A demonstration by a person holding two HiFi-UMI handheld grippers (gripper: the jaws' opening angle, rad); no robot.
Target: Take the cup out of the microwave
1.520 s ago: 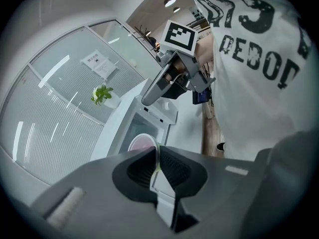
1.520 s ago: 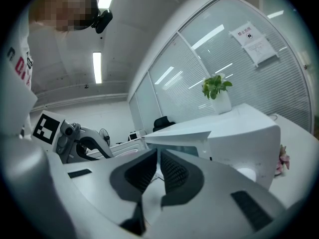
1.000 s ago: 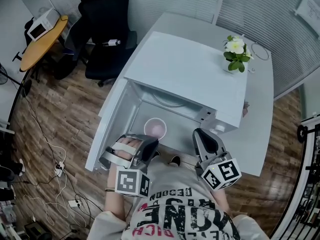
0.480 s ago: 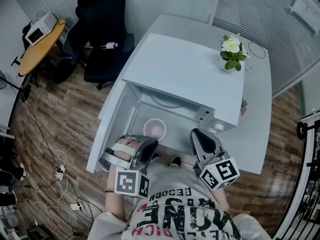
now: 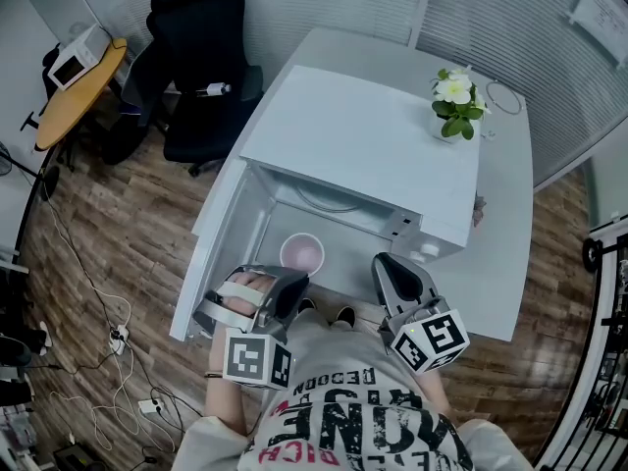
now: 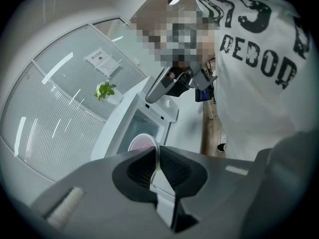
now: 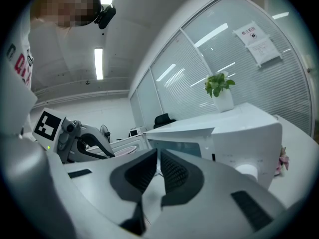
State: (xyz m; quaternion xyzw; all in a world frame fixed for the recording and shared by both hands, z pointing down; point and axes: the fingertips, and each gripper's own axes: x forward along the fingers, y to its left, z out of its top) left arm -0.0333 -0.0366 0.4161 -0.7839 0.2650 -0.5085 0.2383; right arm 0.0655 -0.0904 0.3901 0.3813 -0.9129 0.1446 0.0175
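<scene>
Head view gives us the microwave (image 5: 373,145) on the white counter (image 5: 508,224) with its door (image 5: 208,253) swung wide to the left, so we take the opening step as done. Inside the cavity the pink cup (image 5: 302,254) stands upright near the front edge, not yet out. Our left tongs (image 5: 297,287) reach down into the opening and meet the cup's near rim. Our right tongs (image 5: 385,265) hang just outside the oven's front, by the control panel, touching nothing that we can see. Left gripper view settles the hold. The jaws are drawn almost together, one pad inside the cup's mouth and the other outside it, with a pale strip of the cup's wall pinched between them. We judge the grasp made, though the cup looks to be resting on the cavity floor. Right gripper view shows its jaws closed to a thin slit with nothing in it, pointing roughly level past the microwave's front corner. From there the potted plant (image 7: 219,91) is well apart from the cup and out of its way. What is left, as we read it, is the main part: lifting the cup, drawing it out through the opening without tipping it, and bringing it clear of the oven.
</scene>
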